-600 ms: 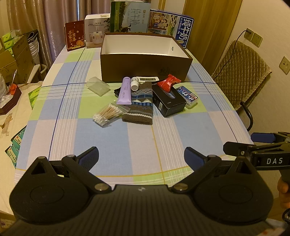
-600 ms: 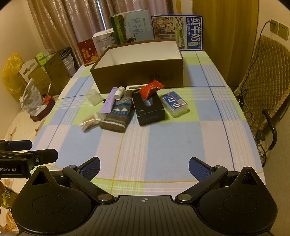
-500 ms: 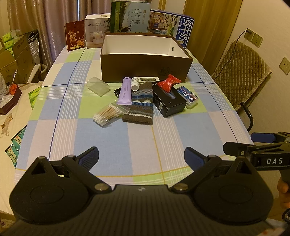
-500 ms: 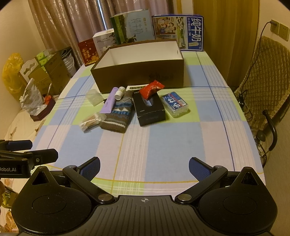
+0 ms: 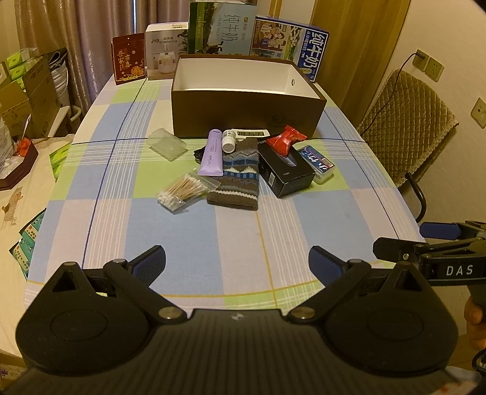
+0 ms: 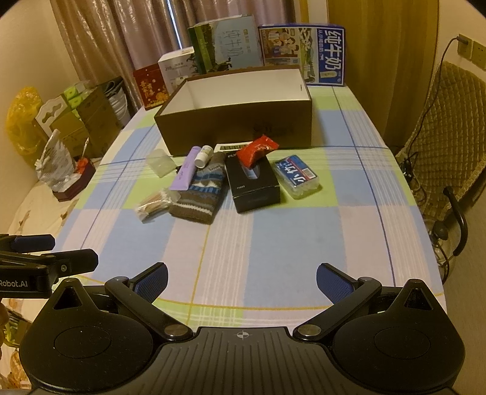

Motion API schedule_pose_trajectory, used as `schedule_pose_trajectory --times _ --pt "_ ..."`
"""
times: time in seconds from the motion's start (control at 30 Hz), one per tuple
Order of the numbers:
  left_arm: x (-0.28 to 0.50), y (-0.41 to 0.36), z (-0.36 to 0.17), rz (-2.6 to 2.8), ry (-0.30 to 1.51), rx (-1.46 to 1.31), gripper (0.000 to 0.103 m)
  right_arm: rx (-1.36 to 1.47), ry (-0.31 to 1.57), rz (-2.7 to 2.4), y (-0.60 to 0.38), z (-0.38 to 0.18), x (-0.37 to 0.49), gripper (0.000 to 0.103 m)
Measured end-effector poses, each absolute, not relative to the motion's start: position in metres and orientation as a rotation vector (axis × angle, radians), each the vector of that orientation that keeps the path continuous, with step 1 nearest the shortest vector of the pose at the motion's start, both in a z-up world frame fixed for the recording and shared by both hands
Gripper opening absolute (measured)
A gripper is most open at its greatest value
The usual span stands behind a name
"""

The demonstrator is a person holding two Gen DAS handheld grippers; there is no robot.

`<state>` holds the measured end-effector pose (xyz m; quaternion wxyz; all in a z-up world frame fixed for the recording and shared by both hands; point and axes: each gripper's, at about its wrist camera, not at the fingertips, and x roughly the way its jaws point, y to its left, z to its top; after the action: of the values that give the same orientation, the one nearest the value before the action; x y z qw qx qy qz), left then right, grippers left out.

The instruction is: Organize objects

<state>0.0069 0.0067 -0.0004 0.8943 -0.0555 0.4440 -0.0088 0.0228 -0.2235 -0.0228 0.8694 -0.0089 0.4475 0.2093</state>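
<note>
A brown open box (image 5: 243, 117) (image 6: 237, 124) with a white inside stands at the table's far middle. In front of it lie a purple tube (image 5: 211, 156), a small white bottle (image 5: 228, 142), a knitted sock (image 5: 238, 179), a bag of cotton swabs (image 5: 183, 191), a clear plastic case (image 5: 166, 143), a black box (image 5: 285, 170) with a red packet (image 5: 285, 140) on top, and a blue-labelled pack (image 5: 317, 162). My left gripper (image 5: 237, 261) and right gripper (image 6: 241, 275) hang open over the near table edge, far from the objects and with nothing between their fingers.
Cartons and gift boxes (image 5: 221, 29) line the table's far end. A quilted chair (image 6: 446, 127) stands to the right. Boxes and clutter (image 6: 76, 121) fill the floor on the left. The checked tablecloth (image 5: 212, 237) is bare near me.
</note>
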Motion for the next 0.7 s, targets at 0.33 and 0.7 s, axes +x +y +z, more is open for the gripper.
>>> schedule_pose_trajectory --times 0.33,0.7 --pt "0.010 0.004 0.000 -0.012 0.925 -0.117 0.099 -0.023 0.942 0.449 -0.226 -0.023 0.029 0.101" --pt "0.018 -0.004 -0.001 -0.007 0.934 -0.119 0.099 -0.027 0.951 0.461 -0.232 -0.024 0.039 0.101"
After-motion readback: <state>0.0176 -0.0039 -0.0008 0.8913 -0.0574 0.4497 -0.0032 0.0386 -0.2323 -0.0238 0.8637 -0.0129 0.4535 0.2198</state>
